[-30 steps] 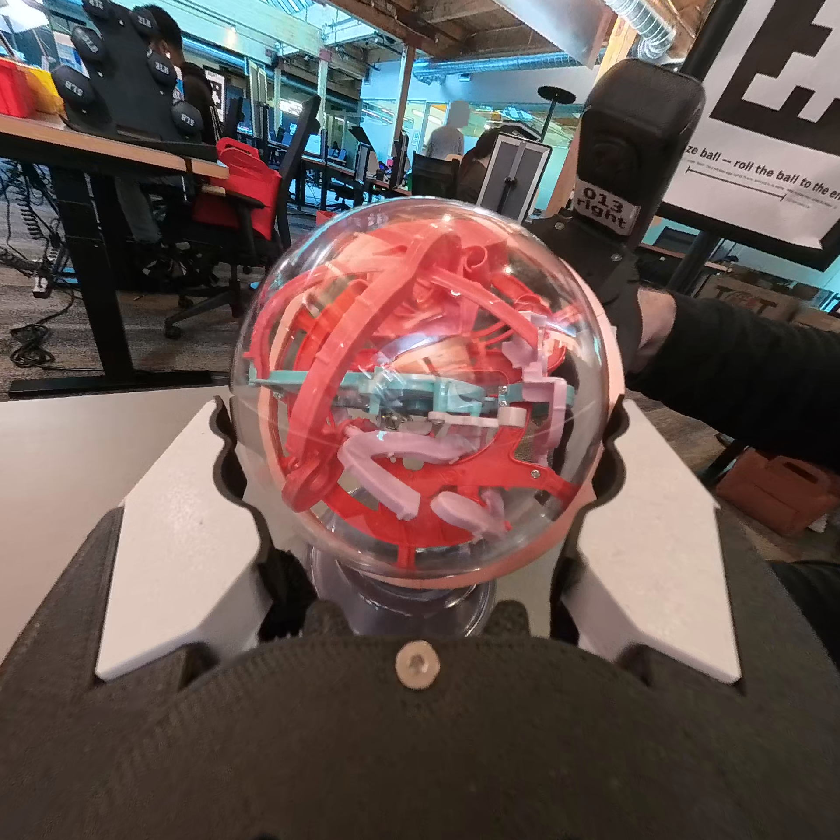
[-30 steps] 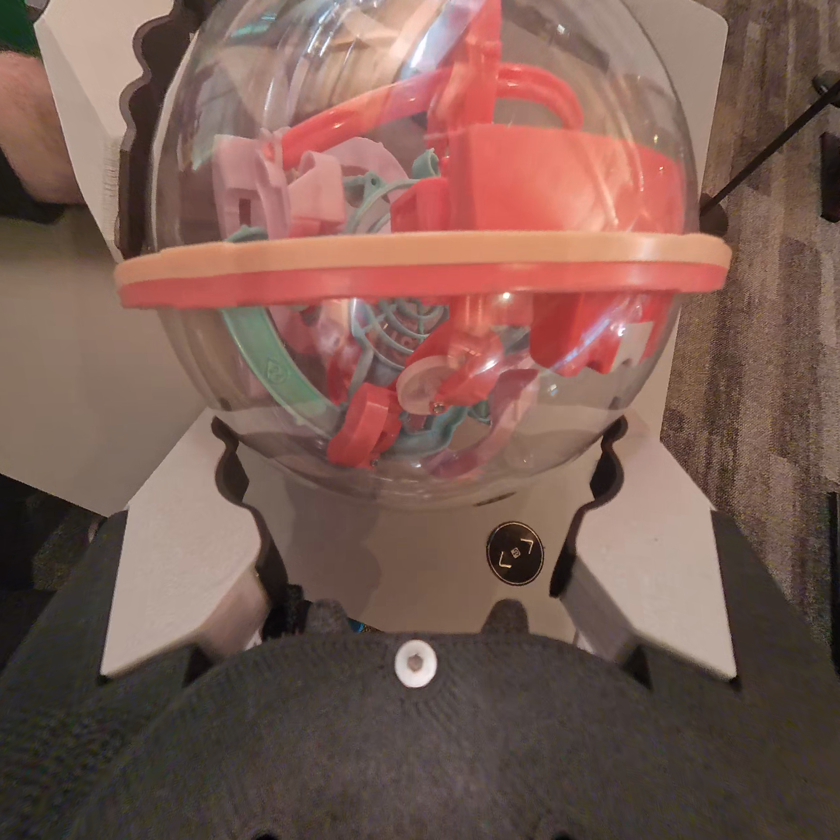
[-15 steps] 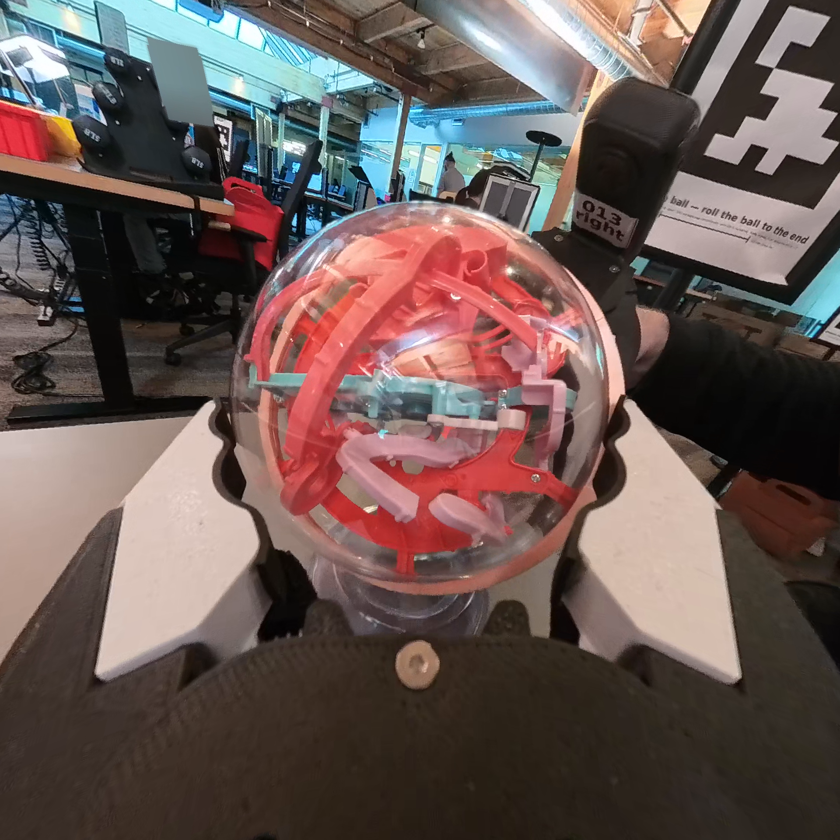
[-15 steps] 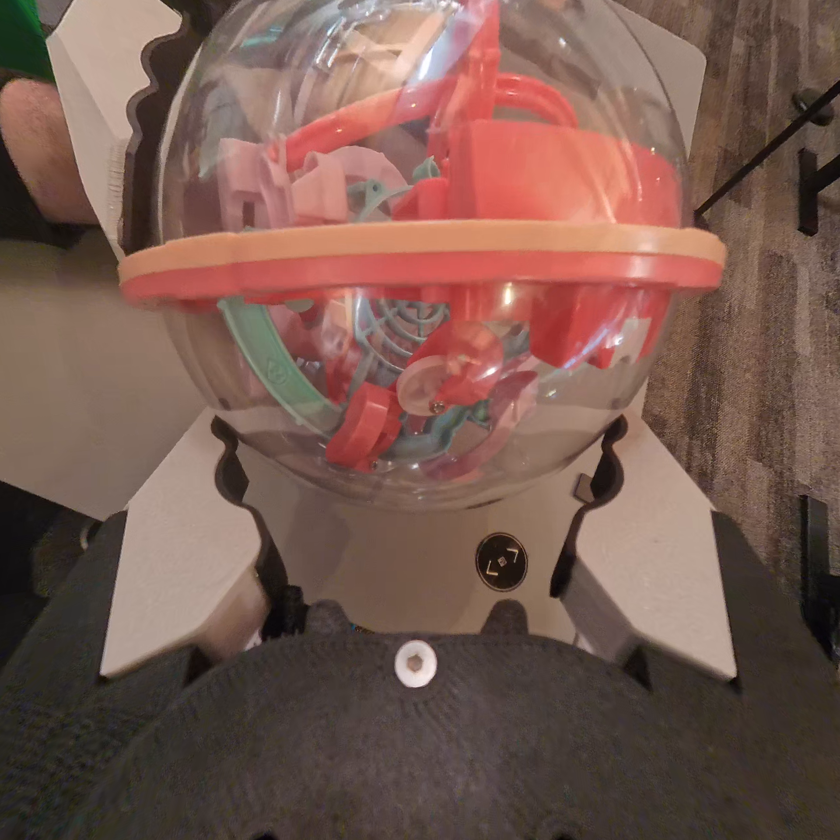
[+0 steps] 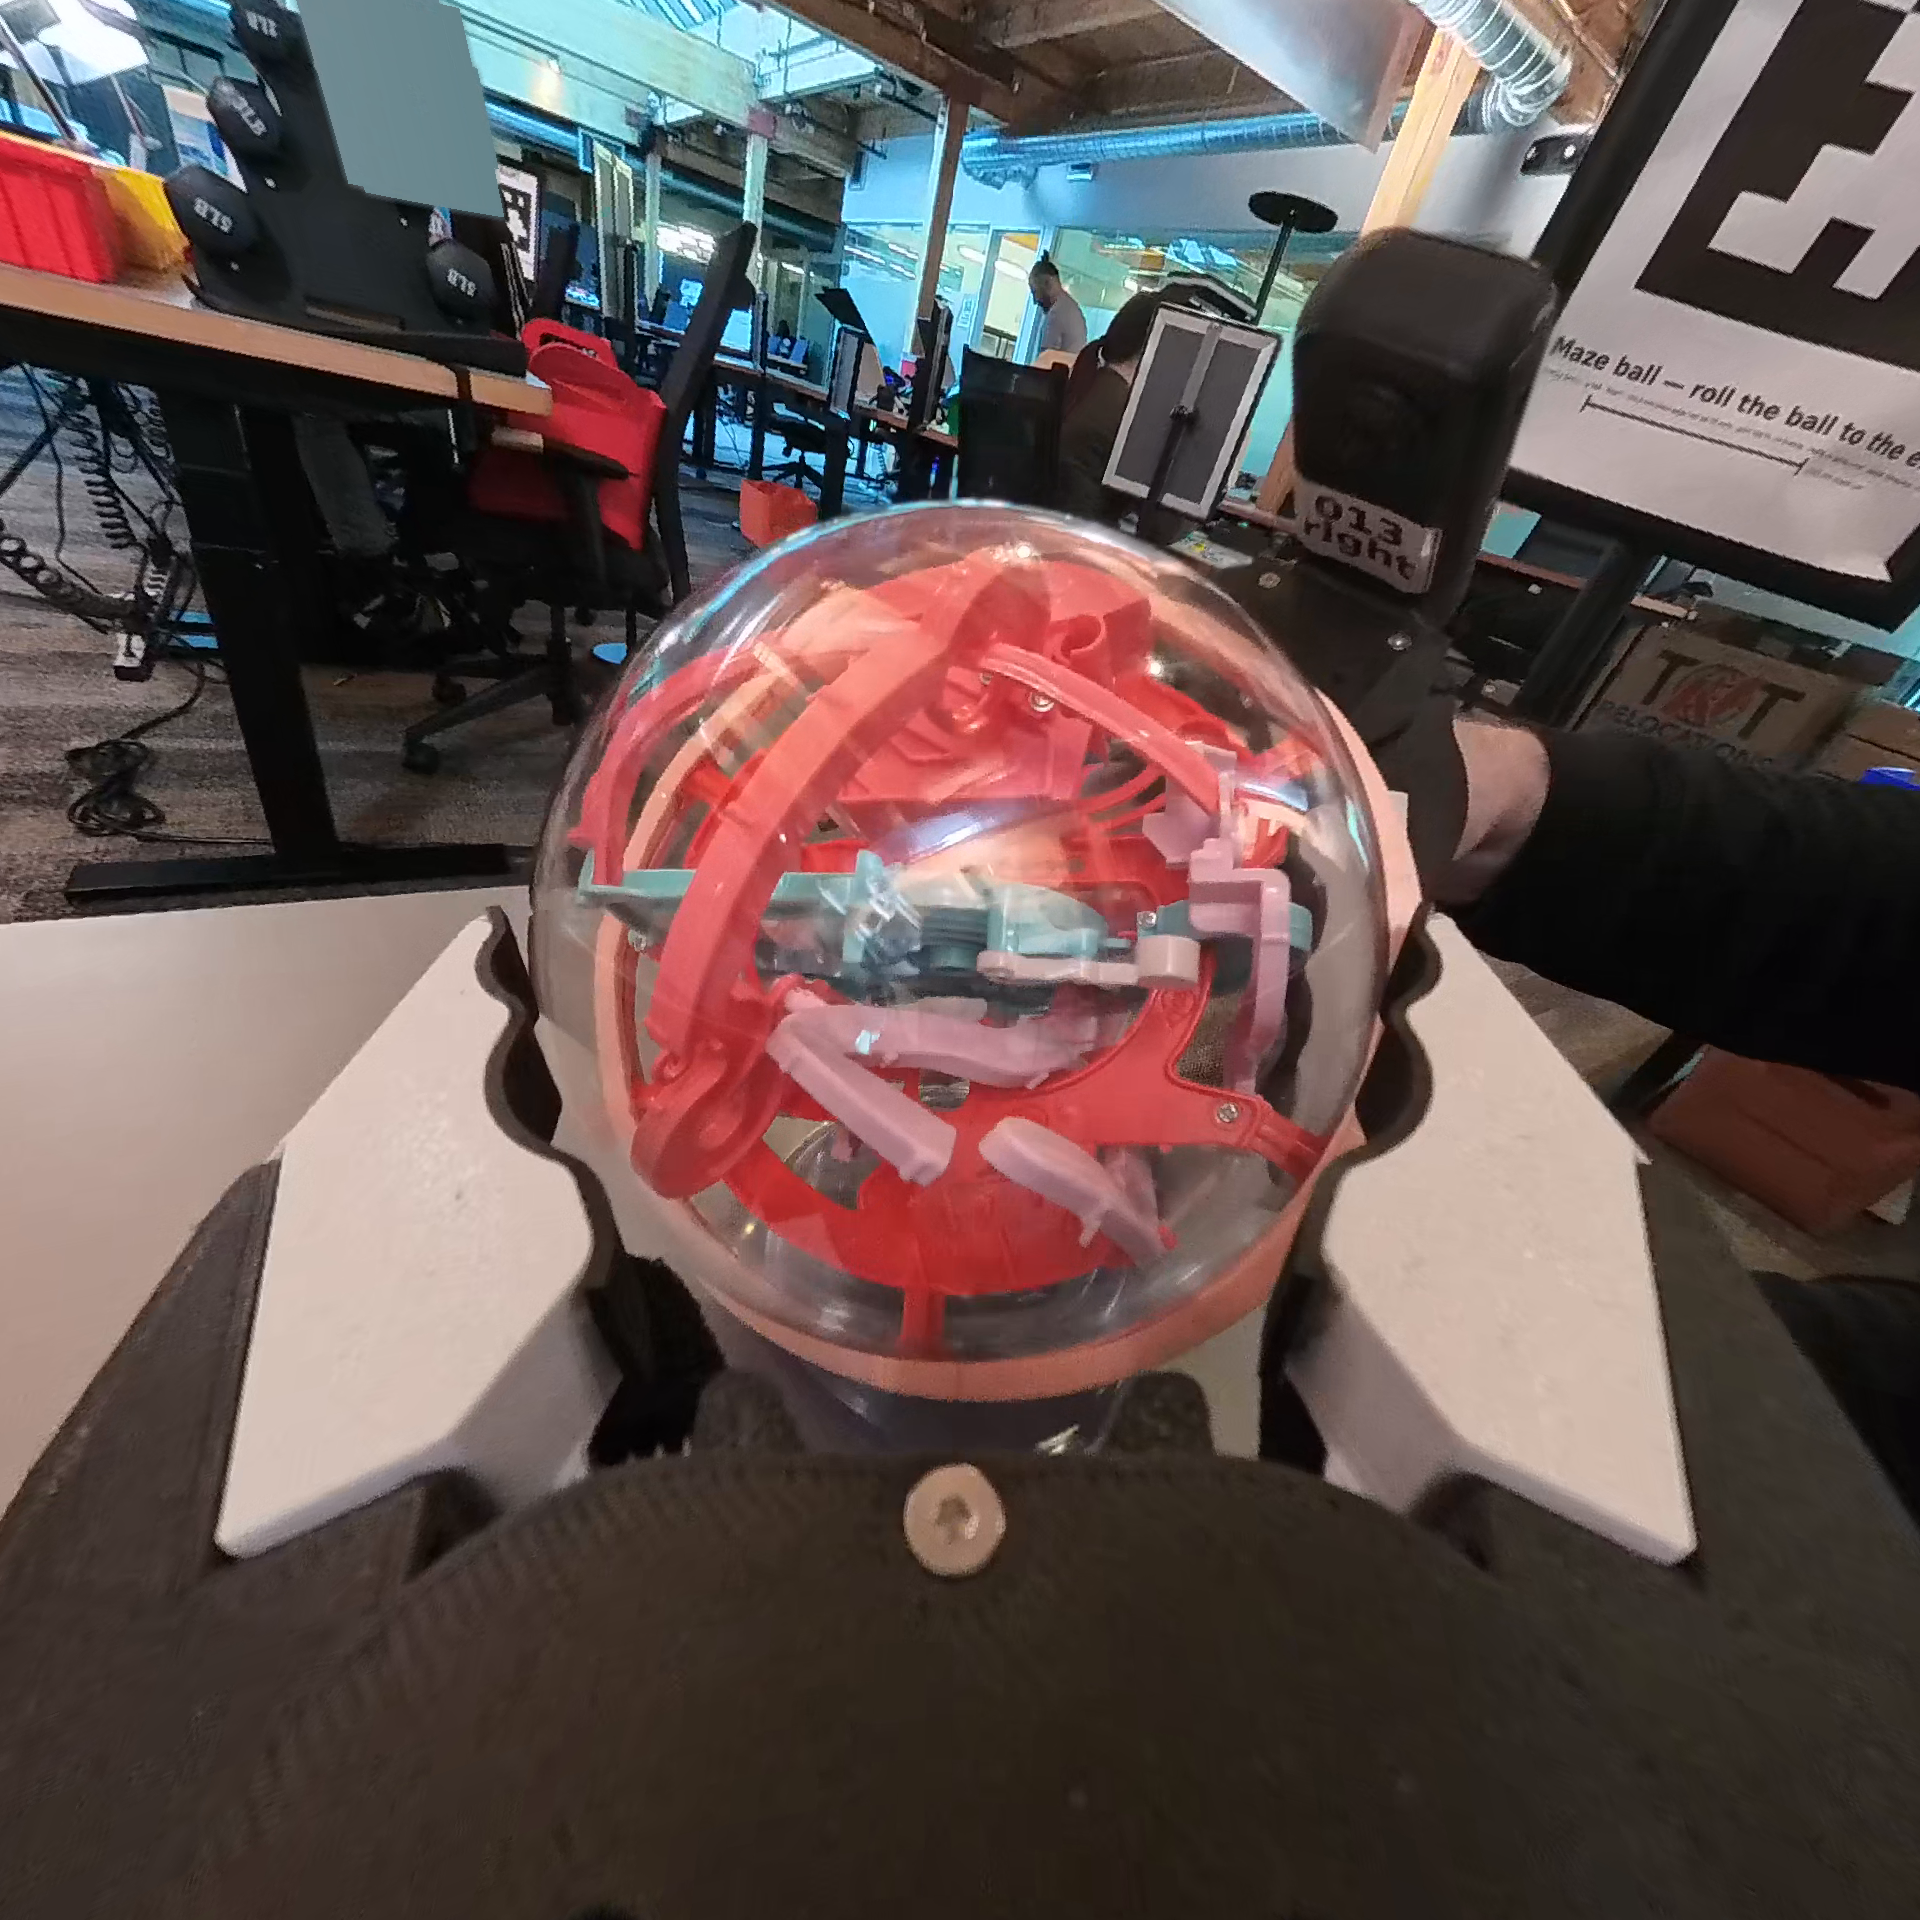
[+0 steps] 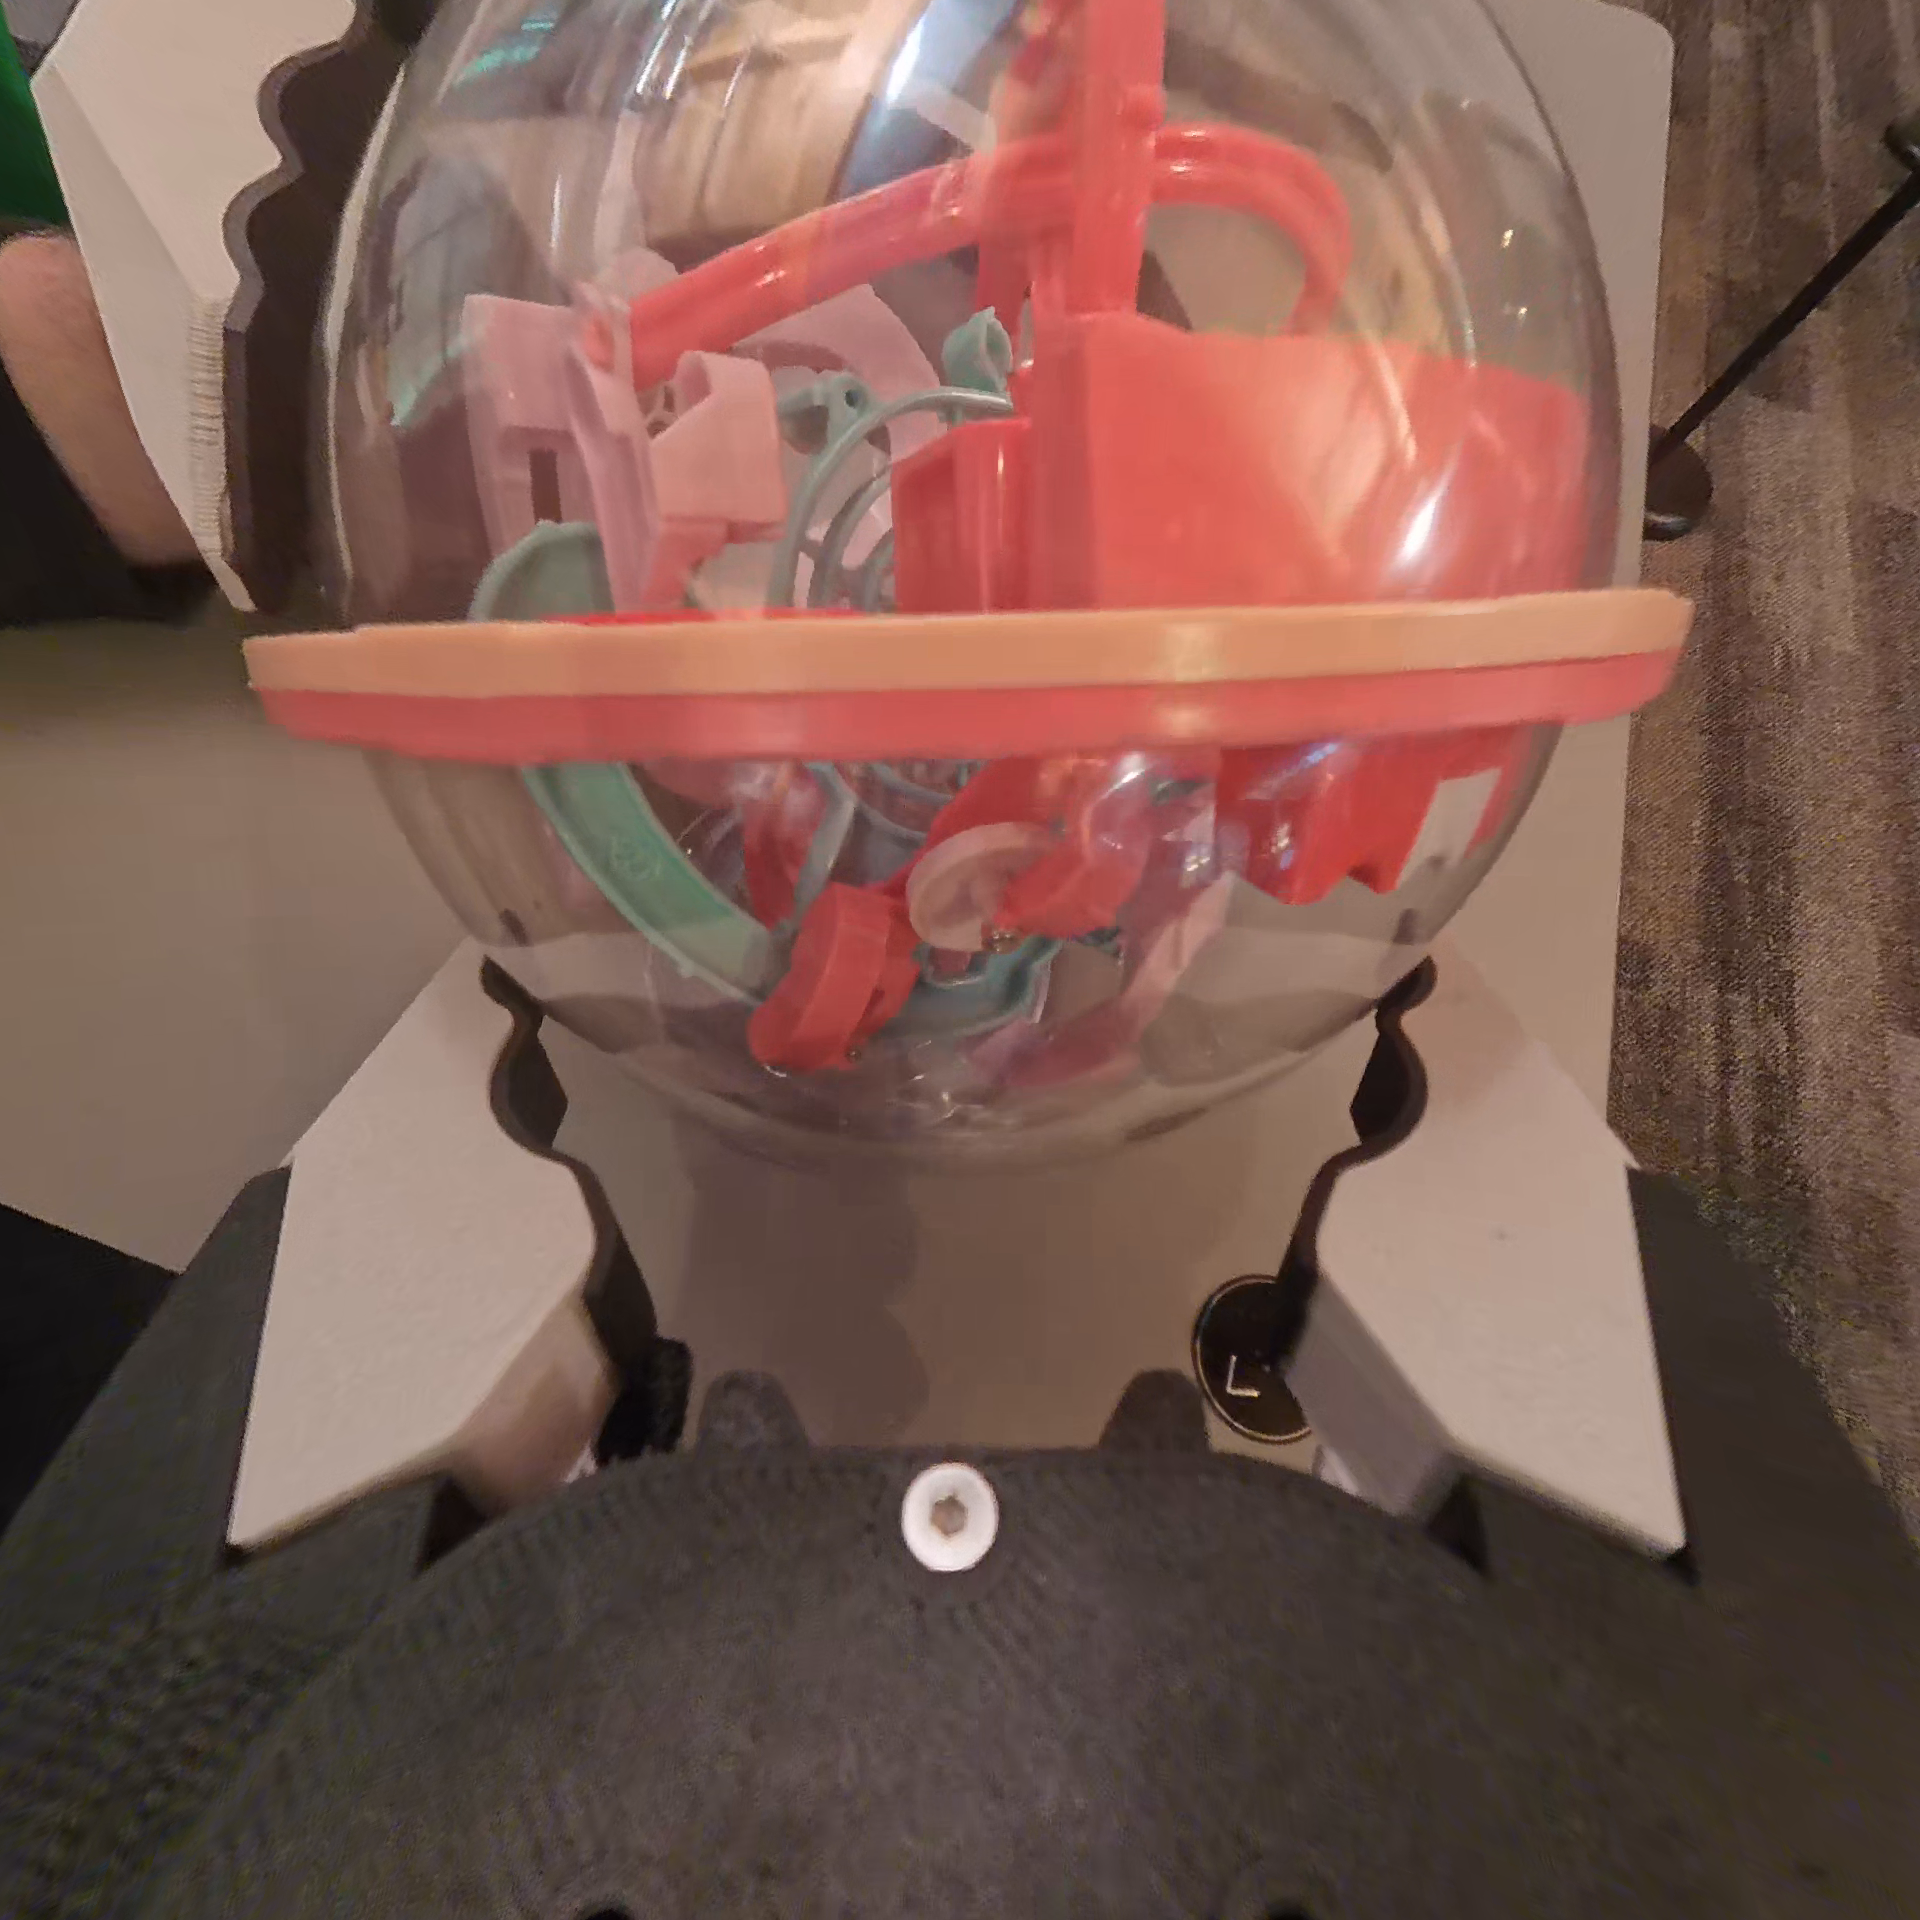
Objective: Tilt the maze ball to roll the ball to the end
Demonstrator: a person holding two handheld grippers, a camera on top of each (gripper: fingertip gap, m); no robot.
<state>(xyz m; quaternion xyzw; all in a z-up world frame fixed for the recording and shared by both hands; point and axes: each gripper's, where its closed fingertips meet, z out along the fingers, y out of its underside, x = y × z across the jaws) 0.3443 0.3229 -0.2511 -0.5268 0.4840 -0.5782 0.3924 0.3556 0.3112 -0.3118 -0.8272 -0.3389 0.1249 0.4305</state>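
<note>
The maze ball (image 5: 966,790) is a clear sphere with red, pink and teal tracks inside and a peach and red band around it. My left gripper (image 5: 961,935) is shut on it, with a white finger (image 5: 416,1195) on each side. My right gripper (image 6: 951,987) grips it from above, with its white fingers (image 6: 416,1195) against the lower shell (image 6: 966,582). The right gripper's black body (image 5: 1392,436) shows behind the ball in the left wrist view. The ball hangs above the table. I cannot make out the small ball inside.
The white table (image 5: 156,1039) lies under the ball, with a black round disc (image 6: 1247,1371) on it. The carpet floor (image 6: 1787,935) and a black stand foot (image 6: 1673,488) are at the right. A desk (image 5: 260,343), chairs and a marker sign (image 5: 1745,260) stand behind.
The ball has turned a little in both grips: the band sits lower in the right wrist view and the teal track tilts in the left. The disc has shifted right.
</note>
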